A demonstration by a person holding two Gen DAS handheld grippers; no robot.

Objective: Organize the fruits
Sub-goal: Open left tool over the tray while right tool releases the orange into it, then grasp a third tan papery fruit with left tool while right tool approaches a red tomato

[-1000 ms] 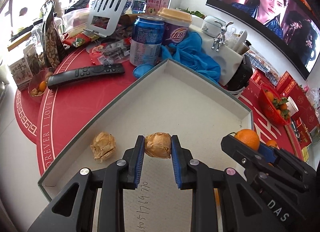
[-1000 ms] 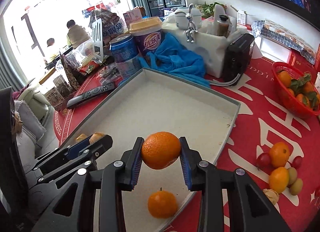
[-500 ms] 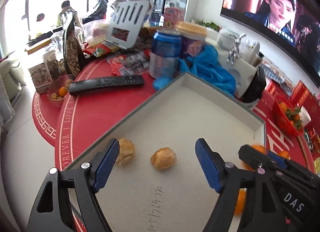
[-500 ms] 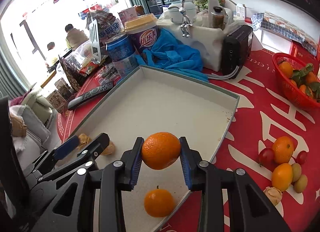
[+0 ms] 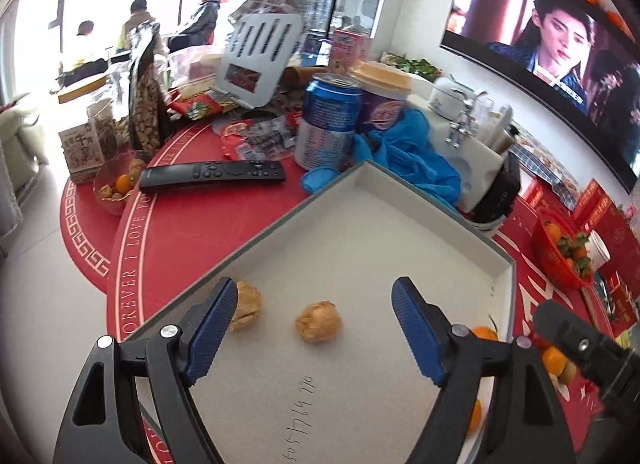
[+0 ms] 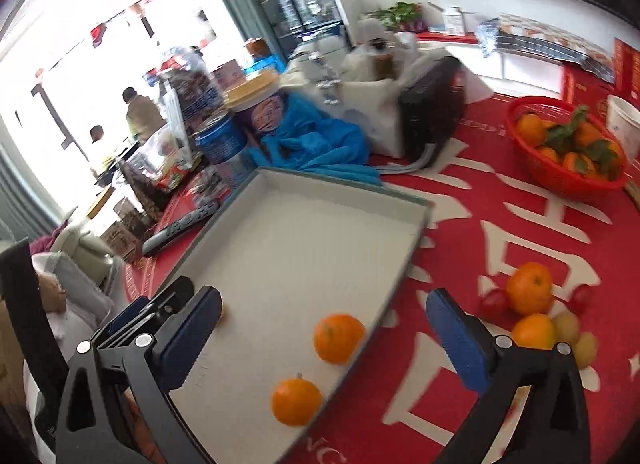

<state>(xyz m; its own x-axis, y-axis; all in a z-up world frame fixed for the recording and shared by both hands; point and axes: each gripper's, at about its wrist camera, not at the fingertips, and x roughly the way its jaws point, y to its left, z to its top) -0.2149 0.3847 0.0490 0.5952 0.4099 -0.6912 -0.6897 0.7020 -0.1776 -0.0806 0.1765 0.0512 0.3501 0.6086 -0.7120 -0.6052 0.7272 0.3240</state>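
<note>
Both claws gape wide, gripping nothing. The left claw [image 5: 312,328] frames a papery husked fruit [image 5: 319,321] on the tray [image 5: 420,224]; the right claw [image 6: 324,328] hovers above two oranges [image 6: 338,338] near the tray's edge.

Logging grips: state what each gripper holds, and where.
Nothing: left gripper and right gripper are both open above the tray.

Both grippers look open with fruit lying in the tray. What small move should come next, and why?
Probably swing the right gripper toward the loose fruit pile on the red tablecloth beside the tray. Its jaws are wide open and empty, two oranges already lie in the tray, and that pile sits closest to the right side. The left gripper is also open above two papery husked fruits.
</note>
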